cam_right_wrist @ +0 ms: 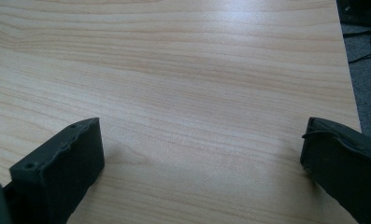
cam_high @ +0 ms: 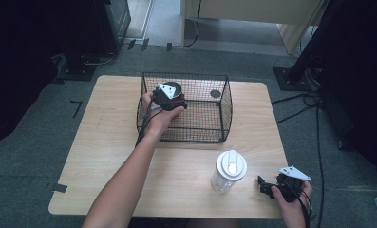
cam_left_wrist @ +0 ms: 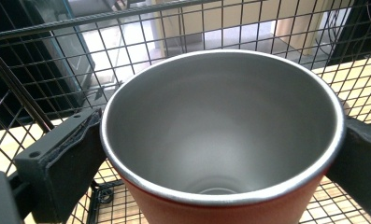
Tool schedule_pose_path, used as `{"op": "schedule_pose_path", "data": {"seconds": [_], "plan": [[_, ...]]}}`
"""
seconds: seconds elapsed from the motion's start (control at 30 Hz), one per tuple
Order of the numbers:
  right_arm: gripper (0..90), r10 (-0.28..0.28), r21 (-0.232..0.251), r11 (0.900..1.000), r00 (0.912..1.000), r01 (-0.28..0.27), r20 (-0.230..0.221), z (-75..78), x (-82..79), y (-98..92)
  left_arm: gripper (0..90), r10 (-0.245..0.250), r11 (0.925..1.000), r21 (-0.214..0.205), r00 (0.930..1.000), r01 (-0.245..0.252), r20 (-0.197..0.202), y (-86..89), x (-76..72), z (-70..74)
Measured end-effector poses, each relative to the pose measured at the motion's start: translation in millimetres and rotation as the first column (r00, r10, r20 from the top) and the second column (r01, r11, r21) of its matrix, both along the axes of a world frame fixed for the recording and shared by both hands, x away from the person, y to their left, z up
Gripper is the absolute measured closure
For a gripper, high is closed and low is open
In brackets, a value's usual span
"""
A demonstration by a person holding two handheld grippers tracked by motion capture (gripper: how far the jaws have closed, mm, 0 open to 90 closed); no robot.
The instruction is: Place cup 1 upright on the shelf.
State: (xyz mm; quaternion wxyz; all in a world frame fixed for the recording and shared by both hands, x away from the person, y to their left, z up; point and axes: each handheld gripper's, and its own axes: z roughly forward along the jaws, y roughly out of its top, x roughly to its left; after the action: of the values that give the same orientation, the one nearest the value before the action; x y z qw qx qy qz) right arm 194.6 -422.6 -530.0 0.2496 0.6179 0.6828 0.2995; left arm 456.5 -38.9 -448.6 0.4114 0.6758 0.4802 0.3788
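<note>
Red cup (cam_left_wrist: pixel 220 140), base cut off, between left gripper (cam_left_wrist: pixel 211 154) jaws.

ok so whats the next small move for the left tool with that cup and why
Probably open the left tool and back out. Its jaws sit against both sides of the red cup, which is upright inside the wire basket, so the cup looks placed, though whether it rests on the bottom is unclear.

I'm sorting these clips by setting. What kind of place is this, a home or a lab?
Probably a lab or recording room: dark equipment stands and loose cables on grey carpet surround one bare wooden table.
</note>
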Motion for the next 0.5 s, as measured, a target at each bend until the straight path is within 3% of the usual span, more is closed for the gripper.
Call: {"op": "schedule_pose_path", "data": {"seconds": [0.13,0.27,0.5], "plan": [[0.0,0.0,0.0,1.0,1.0,0.0,0.0,0.0,0.0,0.0,0.0,0.006,1.0,-0.001,1.0,-0.006,-0.008,0.2,-0.4,1.6],[0.0,0.0,0.0,1.0,1.0,0.0,0.0,0.0,0.0,0.0,0.0,-0.001,0.9998,0.021,1.0,0.001,0.009,-0.4,-1.7,4.5],[0.0,0.0,0.0,1.0,1.0,0.0,0.0,0.0,0.0,0.0,0.0,0.0,1.0,0.002,0.9999,0.0,0.014,1.1,-3.0,12.4]]}}
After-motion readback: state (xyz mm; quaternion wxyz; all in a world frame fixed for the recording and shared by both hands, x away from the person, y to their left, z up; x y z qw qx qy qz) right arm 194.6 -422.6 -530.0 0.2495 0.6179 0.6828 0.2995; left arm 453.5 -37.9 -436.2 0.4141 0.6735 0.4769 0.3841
